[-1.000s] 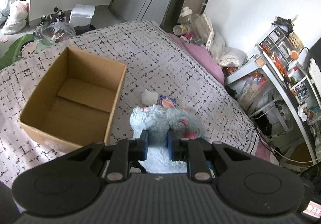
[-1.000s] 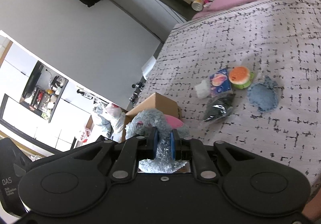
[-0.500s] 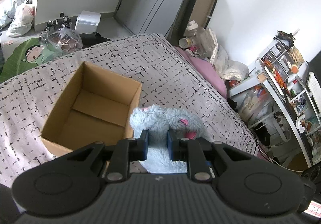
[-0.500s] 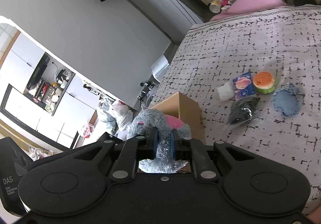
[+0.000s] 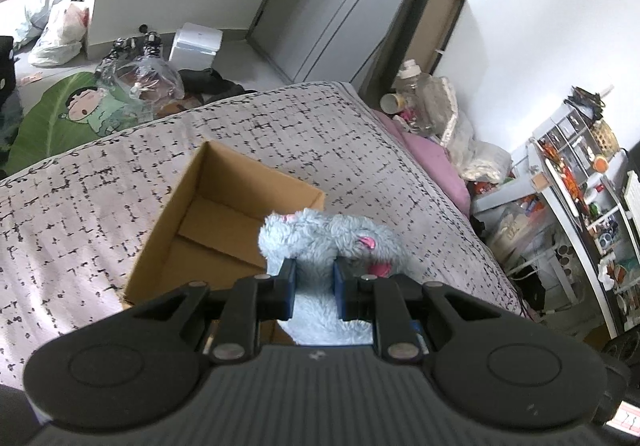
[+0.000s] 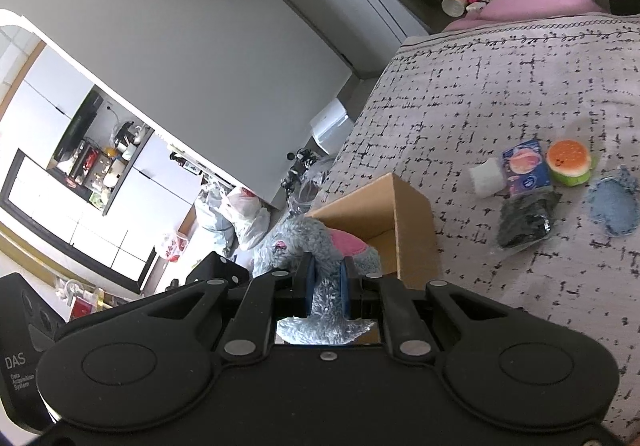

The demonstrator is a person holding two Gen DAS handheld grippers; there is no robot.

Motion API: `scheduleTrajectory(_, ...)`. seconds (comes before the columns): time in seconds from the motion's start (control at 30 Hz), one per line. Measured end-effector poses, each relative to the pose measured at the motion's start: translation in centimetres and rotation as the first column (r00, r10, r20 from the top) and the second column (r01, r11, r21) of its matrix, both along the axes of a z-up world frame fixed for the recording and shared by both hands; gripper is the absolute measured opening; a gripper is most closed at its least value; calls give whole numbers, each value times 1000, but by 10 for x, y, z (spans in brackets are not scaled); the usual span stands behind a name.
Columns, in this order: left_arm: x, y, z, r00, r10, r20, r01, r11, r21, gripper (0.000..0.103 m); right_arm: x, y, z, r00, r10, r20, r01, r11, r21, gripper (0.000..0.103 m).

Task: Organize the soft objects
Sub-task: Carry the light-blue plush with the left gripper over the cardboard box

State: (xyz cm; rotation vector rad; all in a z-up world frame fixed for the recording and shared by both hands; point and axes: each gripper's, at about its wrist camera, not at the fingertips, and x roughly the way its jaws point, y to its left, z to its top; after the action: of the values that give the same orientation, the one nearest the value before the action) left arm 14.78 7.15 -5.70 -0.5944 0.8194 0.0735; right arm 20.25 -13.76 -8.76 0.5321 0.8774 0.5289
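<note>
A fluffy pale-blue plush toy (image 5: 328, 238) with pink patches hangs between both grippers. My left gripper (image 5: 314, 272) is shut on its fur, and my right gripper (image 6: 326, 274) is shut on another part of the plush toy (image 6: 320, 246). The toy hangs at the near right edge of an open cardboard box (image 5: 224, 214) that stands on the patterned bedspread (image 5: 320, 134). In the right wrist view the cardboard box (image 6: 404, 222) sits just behind the toy. The box's floor looks bare where it shows.
On the bedspread (image 6: 520, 86) to the right lie a burger toy (image 6: 568, 162), a blue packet (image 6: 526, 166), a white pad (image 6: 486, 176), a black bag (image 6: 524, 220) and a blue fabric piece (image 6: 614, 208). A cluttered shelf (image 5: 580, 206) stands right of the bed; bags lie on the floor (image 5: 60, 30).
Both grippers have carried the plush toy sideways toward the box. The box now sits closer to the middle of the left wrist view, with the toy overlapping its near right corner.
</note>
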Motion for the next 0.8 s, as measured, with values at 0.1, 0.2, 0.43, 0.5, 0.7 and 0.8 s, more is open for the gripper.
scheduleTrajectory(0.1,2,10,-4,1000,12,-11,-12,1000,-8,18,3,11,-4,1000,8,-9,-8,1000,-5,13)
scheduleTrajectory(0.2,4,21,-9,999,24,-22,-24,1000,-11,18,7,21,-9,1000,15,-23,-15,1000,-3,13)
scheduleTrajectory(0.43,11,44,-20,998,47,-46,-48,999,-16,18,18,44,-18,998,33,-50,-33,999,-9,13)
scheduleTrajectory(0.5,13,51,-24,997,55,-54,-56,998,-20,18,21,50,-21,998,37,-58,-38,999,-12,13)
scheduleTrajectory(0.7,19,67,-38,994,73,-79,-76,997,-26,18,30,66,-33,995,58,-80,-60,998,-24,13)
scheduleTrajectory(0.8,24,74,-45,992,81,-101,-84,996,-34,18,34,71,-41,993,68,-98,-70,997,-22,13)
